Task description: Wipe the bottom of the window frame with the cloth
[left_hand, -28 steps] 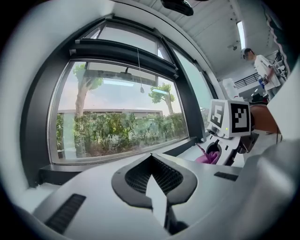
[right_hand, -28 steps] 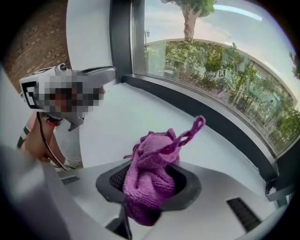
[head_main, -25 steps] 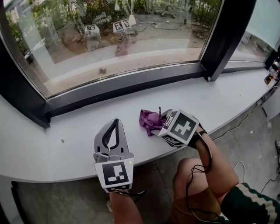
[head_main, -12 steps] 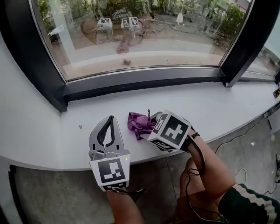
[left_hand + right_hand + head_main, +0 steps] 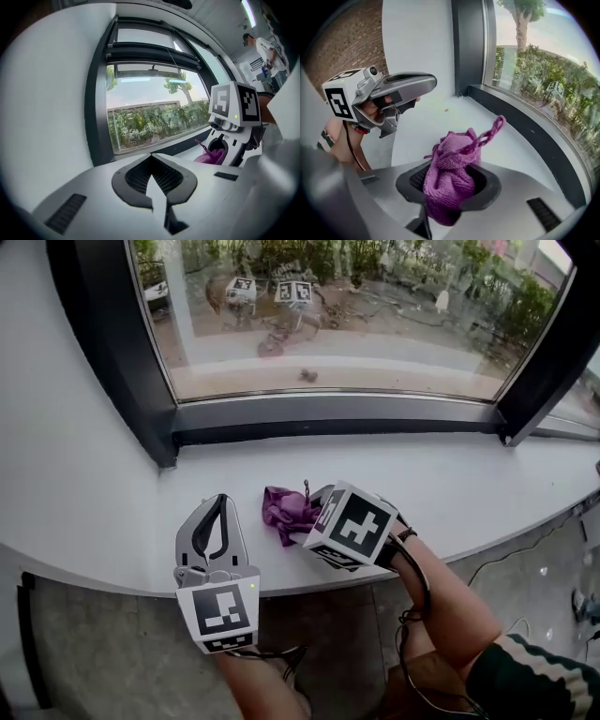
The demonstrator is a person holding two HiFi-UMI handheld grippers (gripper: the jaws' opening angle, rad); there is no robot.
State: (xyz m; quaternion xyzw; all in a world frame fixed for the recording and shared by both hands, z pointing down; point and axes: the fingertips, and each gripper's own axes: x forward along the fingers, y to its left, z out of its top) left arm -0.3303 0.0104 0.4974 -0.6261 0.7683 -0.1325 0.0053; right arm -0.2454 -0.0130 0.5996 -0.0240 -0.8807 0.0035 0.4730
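Observation:
A crumpled purple cloth lies low over the white sill, and my right gripper is shut on it. In the right gripper view the cloth bulges out from between the jaws, with a loose strand sticking up. The black bottom rail of the window frame runs along the far side of the sill, apart from the cloth. My left gripper hovers beside it to the left, shut and holding nothing. The left gripper view shows the right gripper holding the cloth.
A black upright post closes the frame at the left, next to a white wall. Another post stands at the right. The sill's curved front edge drops to a grey floor with cables.
The view has swung left, so the left post now stands nearer the grippers. Both grippers have shifted left along the sill, and the cloth stays in the right one.

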